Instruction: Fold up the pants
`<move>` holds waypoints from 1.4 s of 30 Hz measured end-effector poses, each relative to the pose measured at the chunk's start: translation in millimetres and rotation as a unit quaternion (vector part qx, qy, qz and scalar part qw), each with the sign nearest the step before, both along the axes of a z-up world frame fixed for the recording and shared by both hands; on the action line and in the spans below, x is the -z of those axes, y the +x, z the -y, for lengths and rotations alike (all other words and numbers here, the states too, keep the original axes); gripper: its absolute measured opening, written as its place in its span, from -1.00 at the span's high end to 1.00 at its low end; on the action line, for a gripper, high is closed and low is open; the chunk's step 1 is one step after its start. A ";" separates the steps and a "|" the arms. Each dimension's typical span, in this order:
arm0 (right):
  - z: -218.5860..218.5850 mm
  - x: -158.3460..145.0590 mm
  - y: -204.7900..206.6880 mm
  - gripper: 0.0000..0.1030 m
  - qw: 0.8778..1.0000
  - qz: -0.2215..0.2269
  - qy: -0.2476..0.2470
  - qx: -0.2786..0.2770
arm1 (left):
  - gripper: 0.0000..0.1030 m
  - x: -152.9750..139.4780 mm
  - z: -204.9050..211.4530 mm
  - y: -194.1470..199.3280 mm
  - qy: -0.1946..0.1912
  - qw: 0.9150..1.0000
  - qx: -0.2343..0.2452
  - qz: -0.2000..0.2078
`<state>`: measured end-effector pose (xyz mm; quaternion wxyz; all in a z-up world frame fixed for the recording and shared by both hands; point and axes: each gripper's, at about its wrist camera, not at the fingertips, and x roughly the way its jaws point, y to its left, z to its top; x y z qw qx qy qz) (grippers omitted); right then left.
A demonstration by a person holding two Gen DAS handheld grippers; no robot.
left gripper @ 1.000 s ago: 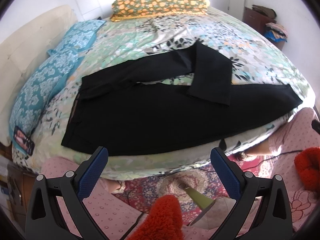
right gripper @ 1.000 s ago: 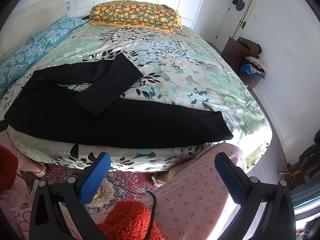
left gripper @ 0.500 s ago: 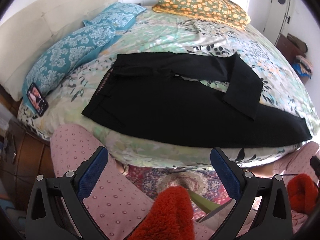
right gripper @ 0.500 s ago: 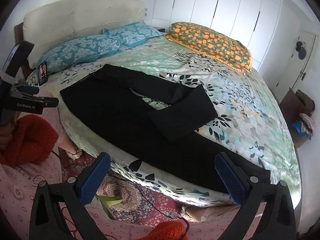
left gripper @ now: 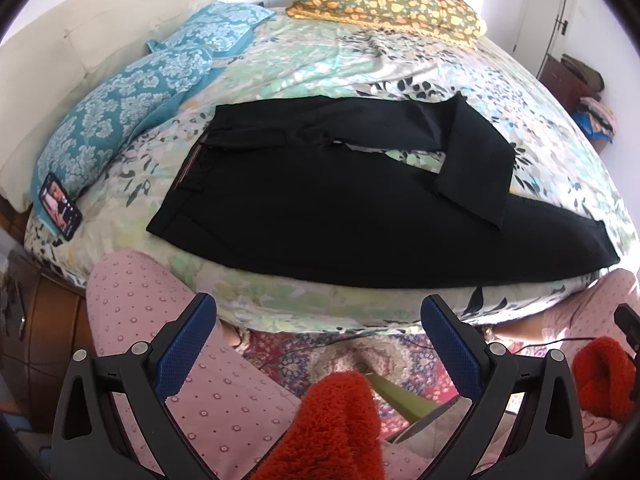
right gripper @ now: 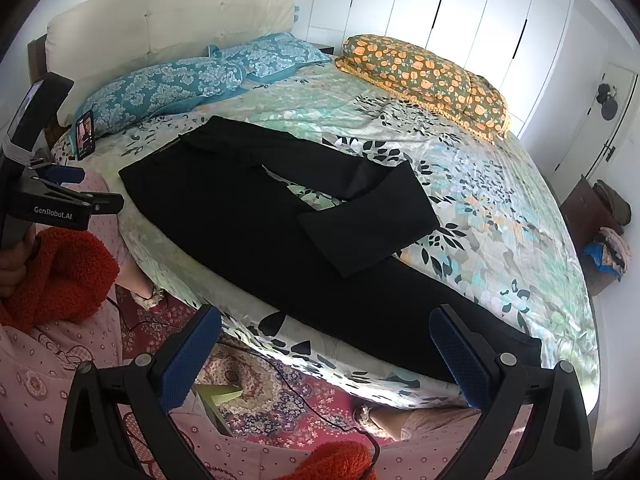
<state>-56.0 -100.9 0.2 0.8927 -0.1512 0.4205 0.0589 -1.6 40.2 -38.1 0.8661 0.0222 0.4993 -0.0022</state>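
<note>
Far left in the left wrist view: a phone (left gripper: pixel 60 205) leaning on a blue pillow (left gripper: pixel 132 100), screen lit. Next to that, on the flowery bed (left gripper: pixel 320 68), black pants (left gripper: pixel 320 208) spread flat near the front edge. Waistband on the left, legs stretching off to the right. Back leg bent over, its end lying on top of the front leg. Front leg straight, reaching close to the bed's right side. An orange flower pillow (left gripper: pixel 388 0) at the far side of the bed.

Down low, the left gripper (left gripper: pixel 320 340) wide open, nothing between the blue pads (left gripper: pixel 186 344), held in the air in front of the bed, not touching the pants. Pink dotted pajama legs and a fuzzy red sleeve (left gripper: pixel 332 428) below it.

In the right wrist view, left to right: the left gripper (right gripper: pixel 70 176) at the left edge, then the phone (right gripper: pixel 85 134), the blue pillow (right gripper: pixel 160 88), the pants (right gripper: pixel 248 216), the orange flower pillow (right gripper: pixel 428 76). White closet doors (right gripper: pixel 460 8) behind. Right gripper (right gripper: pixel 326 356) wide open too, holding nothing, off the bed's front edge, apart from the pants. A patterned rug (right gripper: pixel 264 392) on the floor underneath.
</note>
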 end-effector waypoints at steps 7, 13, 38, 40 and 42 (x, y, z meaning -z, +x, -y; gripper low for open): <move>1.2 1.9 1.2 -1.00 1.000 -0.003 0.001 -0.001 | -0.99 1.3 3.6 0.4 0.002 1.000 0.005 -0.004; 0.4 3.5 1.3 -1.00 1.000 -0.005 0.001 -0.001 | -0.99 2.1 6.5 0.9 0.005 1.000 0.010 -0.005; -0.5 9.2 4.8 -1.00 1.000 -0.018 -0.001 -0.005 | -0.99 4.4 9.9 1.9 0.005 1.000 0.016 -0.009; -0.7 9.5 5.6 -1.00 1.000 -0.020 -0.001 -0.005 | -0.99 4.4 9.8 2.0 0.005 1.000 0.016 -0.009; -1.1 9.9 6.0 -1.00 1.000 -0.021 -0.001 -0.006 | -0.99 4.5 9.6 2.1 0.005 1.000 0.016 -0.009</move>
